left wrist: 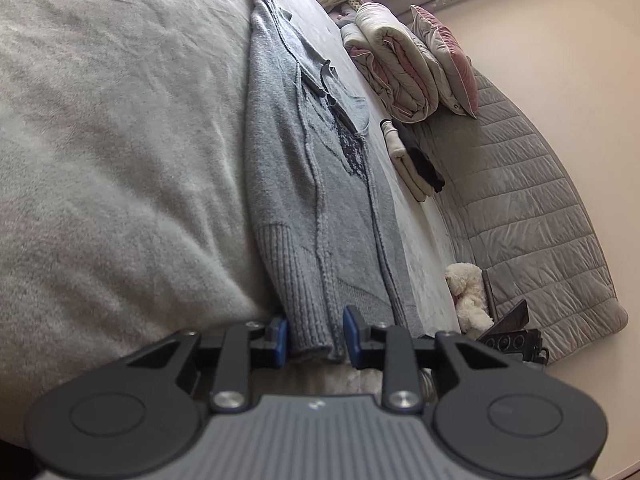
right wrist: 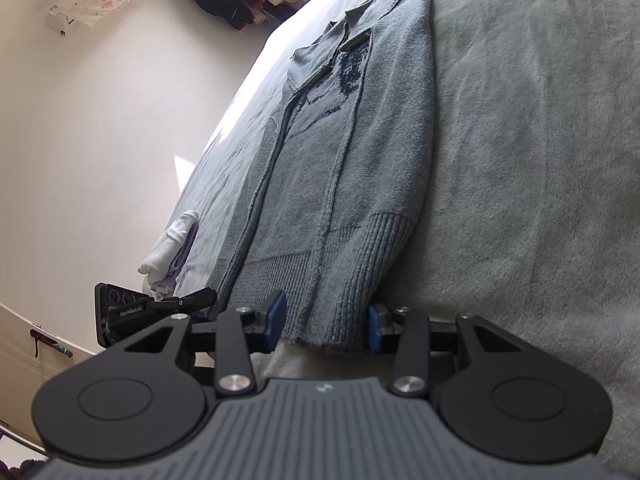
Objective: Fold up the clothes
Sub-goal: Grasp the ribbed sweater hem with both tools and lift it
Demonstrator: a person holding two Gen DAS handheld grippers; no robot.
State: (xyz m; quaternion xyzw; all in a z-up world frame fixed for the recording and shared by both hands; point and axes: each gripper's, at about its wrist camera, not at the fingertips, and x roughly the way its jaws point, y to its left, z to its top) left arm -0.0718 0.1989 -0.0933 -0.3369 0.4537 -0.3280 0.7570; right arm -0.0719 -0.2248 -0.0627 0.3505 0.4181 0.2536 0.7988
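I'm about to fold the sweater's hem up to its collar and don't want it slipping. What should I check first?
1. Hem sits inside the left gripper: ok.
2. Hem sits inside the right gripper: ok.
3. Grip firm on the hem: cannot tell, for either gripper.
4. Sweater lies flat and narrow on the bed, with a sleeve folded in: ok.
5. Folded pile lies apart from the sweater: ok.
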